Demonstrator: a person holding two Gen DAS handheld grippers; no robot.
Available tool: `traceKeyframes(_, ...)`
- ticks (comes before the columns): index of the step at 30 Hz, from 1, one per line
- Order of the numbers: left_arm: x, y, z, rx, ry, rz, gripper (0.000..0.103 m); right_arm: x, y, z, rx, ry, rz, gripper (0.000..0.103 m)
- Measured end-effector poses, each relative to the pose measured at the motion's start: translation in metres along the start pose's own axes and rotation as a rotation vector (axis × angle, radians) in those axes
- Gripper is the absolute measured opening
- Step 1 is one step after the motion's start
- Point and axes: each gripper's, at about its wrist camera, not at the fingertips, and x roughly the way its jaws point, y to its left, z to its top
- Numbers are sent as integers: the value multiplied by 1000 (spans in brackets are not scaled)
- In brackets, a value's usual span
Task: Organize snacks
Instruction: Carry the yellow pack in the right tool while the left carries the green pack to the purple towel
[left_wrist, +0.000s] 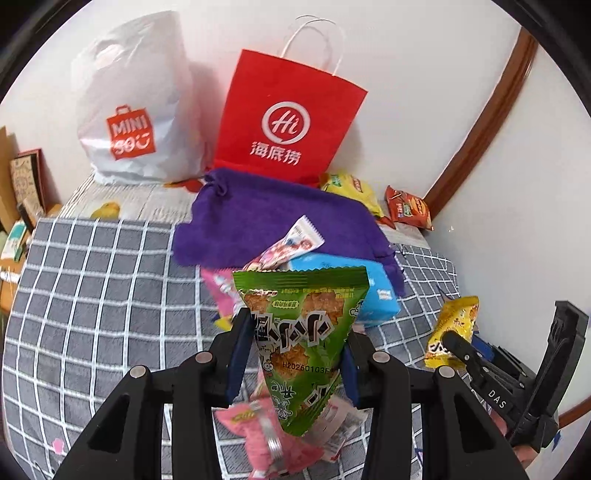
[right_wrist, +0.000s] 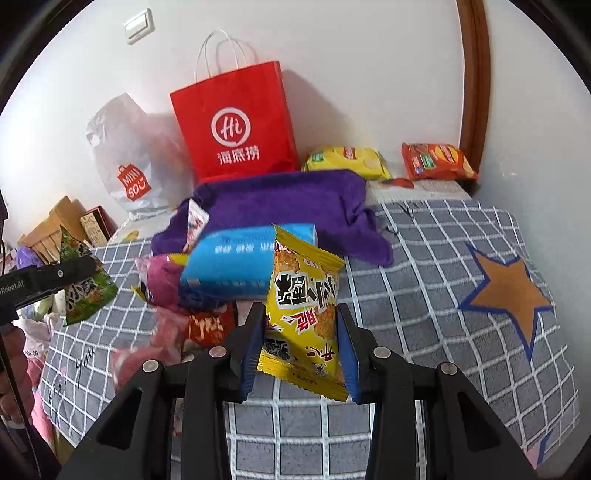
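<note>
Green and shiny, a snack packet (left_wrist: 304, 343) sits pinched between the two fingers of the left gripper (left_wrist: 295, 354) in the left wrist view. The packet is up in the air above a pile of pink packets (left_wrist: 266, 432) on the grey checked cloth (left_wrist: 99, 295). Behind it lie a blue box (left_wrist: 347, 284) and a purple towel (left_wrist: 266, 218). A red paper bag (left_wrist: 288, 122) and a white plastic bag (left_wrist: 136, 107) stand by the wall.

In the right wrist view, the right gripper (right_wrist: 301, 350) squeezes a yellow snack packet (right_wrist: 306, 317) and holds it above the checked cloth (right_wrist: 424, 295). The blue box (right_wrist: 236, 262) is just behind it. Far left, the green packet (right_wrist: 86, 288) hangs in the other gripper. A yellow bag (right_wrist: 347, 160) and an orange bag (right_wrist: 437, 160) lie near the wall.
</note>
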Motion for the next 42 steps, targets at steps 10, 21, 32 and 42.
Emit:
traceKeyframes(10, 12, -15, 42, 50, -12, -21, 40, 11, 10, 62, -26, -50, 14, 38)
traceKeyframes(21, 37, -20, 87, 85, -24, 5, 40, 43, 24, 109, -69, -56, 27, 38)
traceKeyframes(32, 79, -13, 125, 103, 4, 37, 40, 89, 18, 151, -84, -41, 9, 38)
traceKeyframes(42, 114, 12, 161, 95, 15, 77, 40, 124, 8, 184, -84, -47, -9, 38)
